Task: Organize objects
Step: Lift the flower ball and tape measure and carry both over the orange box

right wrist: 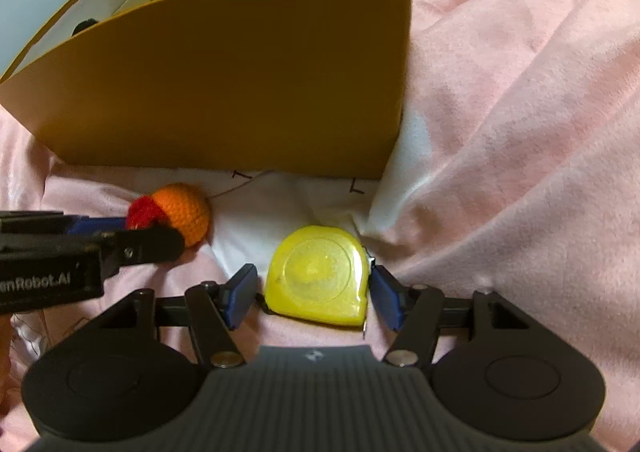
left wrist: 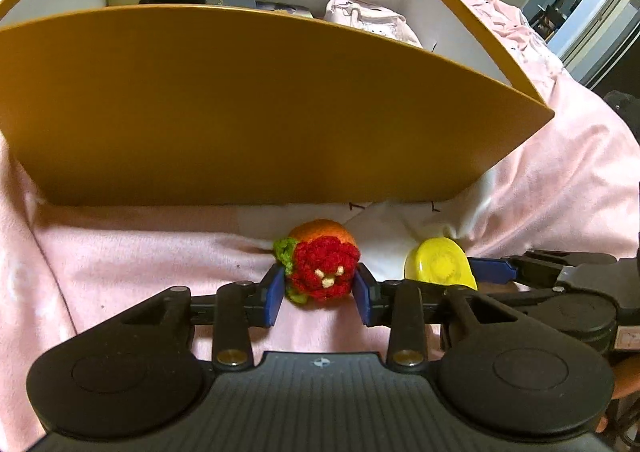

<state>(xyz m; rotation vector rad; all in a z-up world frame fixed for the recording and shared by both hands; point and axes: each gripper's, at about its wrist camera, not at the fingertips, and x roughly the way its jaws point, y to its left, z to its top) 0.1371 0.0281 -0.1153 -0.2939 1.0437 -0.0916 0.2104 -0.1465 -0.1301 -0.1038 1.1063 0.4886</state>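
The left gripper (left wrist: 320, 288) is closing its pads on the crocheted flower ball (left wrist: 322, 264); the right gripper (right wrist: 312, 294) is bracketing the yellow tape measure (right wrist: 320, 276), unclamped, orange box (right wrist: 240, 72) lying just ahead.

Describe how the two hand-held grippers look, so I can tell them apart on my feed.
Both look alike: the left hand-held gripper and right hand-held gripper have blue pads on black linkage arms and a ribbed dark grey body. The right wrist view shows white lettering on the left one's side.

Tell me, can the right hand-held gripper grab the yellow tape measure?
Probably yes. The right hand-held gripper already has its blue fingers on both sides of the yellow tape measure, and nothing lies between them on the pink blanket.
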